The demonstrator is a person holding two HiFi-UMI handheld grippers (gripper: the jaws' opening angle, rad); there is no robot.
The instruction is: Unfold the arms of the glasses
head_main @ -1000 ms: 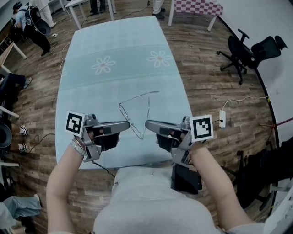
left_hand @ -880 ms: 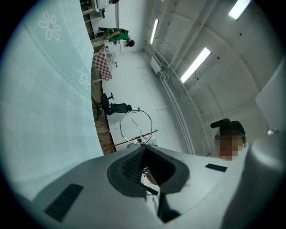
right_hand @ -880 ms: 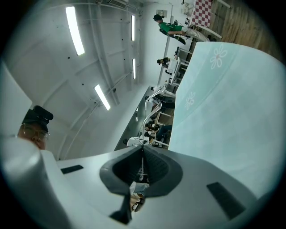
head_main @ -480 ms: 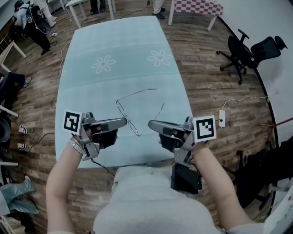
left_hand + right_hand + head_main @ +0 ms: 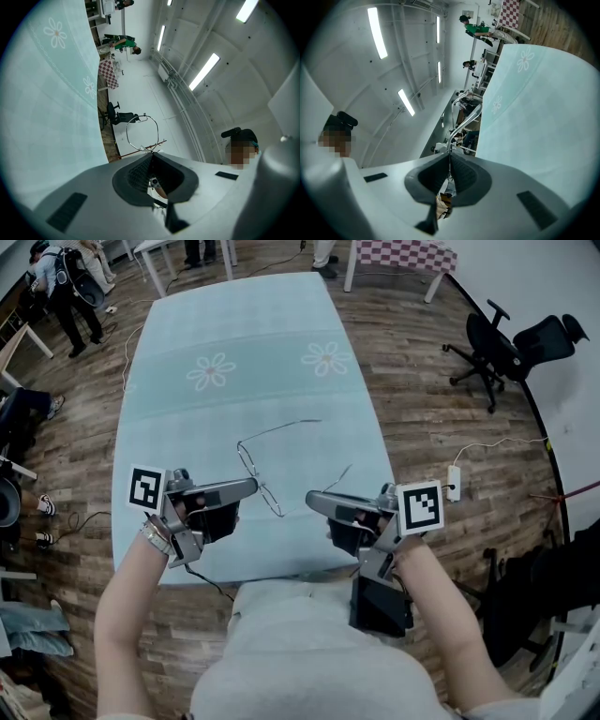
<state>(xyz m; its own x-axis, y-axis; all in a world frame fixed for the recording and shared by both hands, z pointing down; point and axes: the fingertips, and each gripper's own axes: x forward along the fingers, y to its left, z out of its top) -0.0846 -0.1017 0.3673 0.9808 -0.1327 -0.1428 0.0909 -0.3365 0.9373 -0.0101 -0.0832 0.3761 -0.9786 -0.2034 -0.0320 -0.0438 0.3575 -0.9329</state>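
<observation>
While the left tongs (image 5: 253, 487) pinched the glasses (image 5: 251, 465) frame over the tabletop's (image 5: 234, 352) near edge, the right tongs (image 5: 310, 497) were shut on one arm (image 5: 339, 474), angled toward the right edge.

Bright ceiling strip lights (image 5: 377, 26) illuminate sharp, fisheye-warped frames.

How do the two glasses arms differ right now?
The far arm is ungripped; the near arm is clamped in the right gripper's shut jaws. In the head view the far arm runs nearly level, while the near arm slants more. Both are thin metal.
</observation>
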